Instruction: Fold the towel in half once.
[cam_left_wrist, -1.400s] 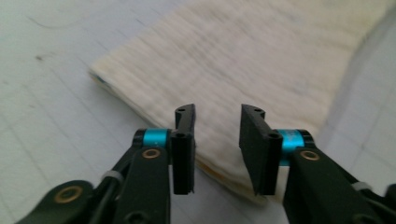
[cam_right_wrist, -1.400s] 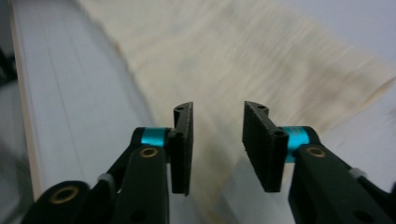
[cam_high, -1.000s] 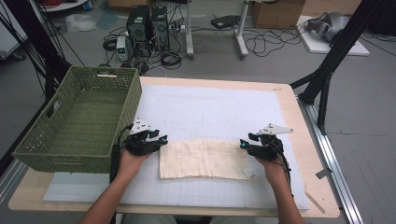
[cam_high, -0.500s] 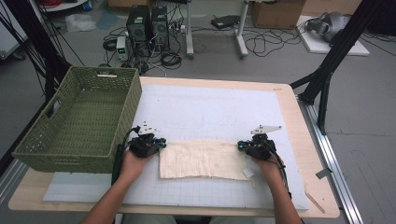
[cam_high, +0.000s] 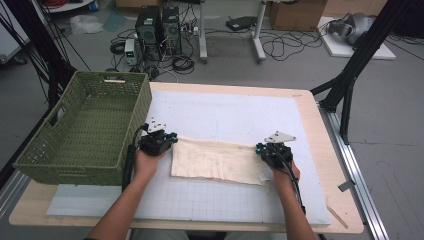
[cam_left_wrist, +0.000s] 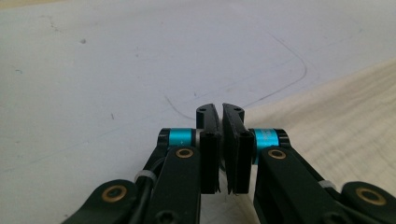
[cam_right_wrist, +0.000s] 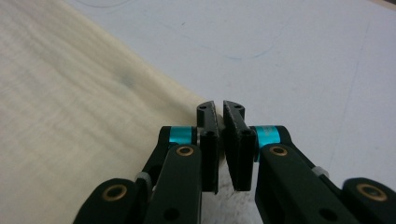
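From above, a cream cloth (cam_high: 217, 161) lies flat on the desk (cam_high: 320, 125), long axis left to right, beside a green basket (cam_high: 85, 130). Left tool (cam_high: 170, 140) and right tool (cam_high: 260, 148) have closed, apparently pinching its far corners.

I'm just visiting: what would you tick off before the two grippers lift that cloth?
1. Left gripper shut at the cloth's far left corner: ok; its jaws have just been closing.
2. Right gripper shut at the far right corner: ok; just been closing too.
3. Fabric truly pinched between the pads: cannot tell.
4. Cloth lying flat on the white mat: ok.
5. Green basket beside the cloth, open: ok.
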